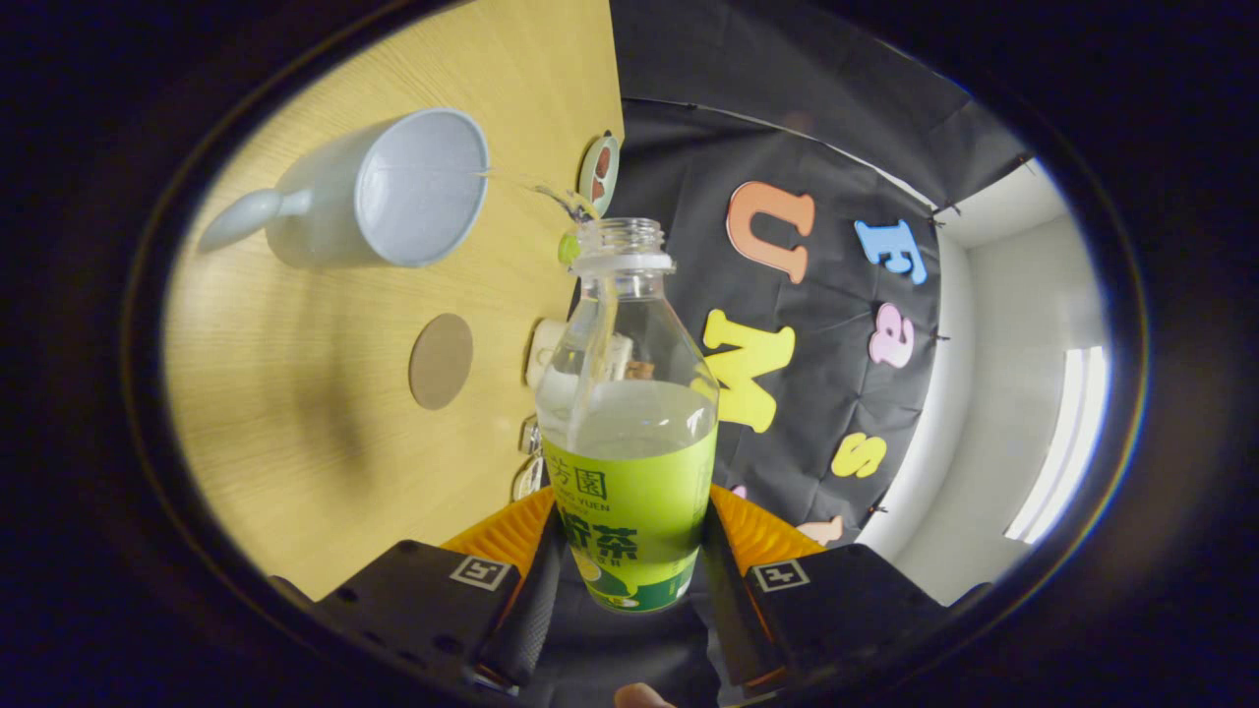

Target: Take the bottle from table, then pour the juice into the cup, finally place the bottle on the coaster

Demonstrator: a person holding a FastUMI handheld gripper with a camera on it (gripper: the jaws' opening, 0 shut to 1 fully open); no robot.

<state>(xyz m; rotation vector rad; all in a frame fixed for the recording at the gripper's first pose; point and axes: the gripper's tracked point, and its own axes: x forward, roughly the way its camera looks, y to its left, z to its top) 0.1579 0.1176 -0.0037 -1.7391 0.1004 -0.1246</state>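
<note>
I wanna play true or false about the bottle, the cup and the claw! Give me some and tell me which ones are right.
1. The claw is squeezing the bottle between its two fingers. True.
2. The bottle still has its cap on. False: the mouth is open, with no cap.
3. Liquid is streaming from the bottle's mouth toward the cup. True.
4. The bottle is standing on the coaster. False: the round brown coaster lies bare on the table, and the bottle is held in the claw.
5. The cup is bright red. False: it is pale grey-blue, with a handle.
</note>
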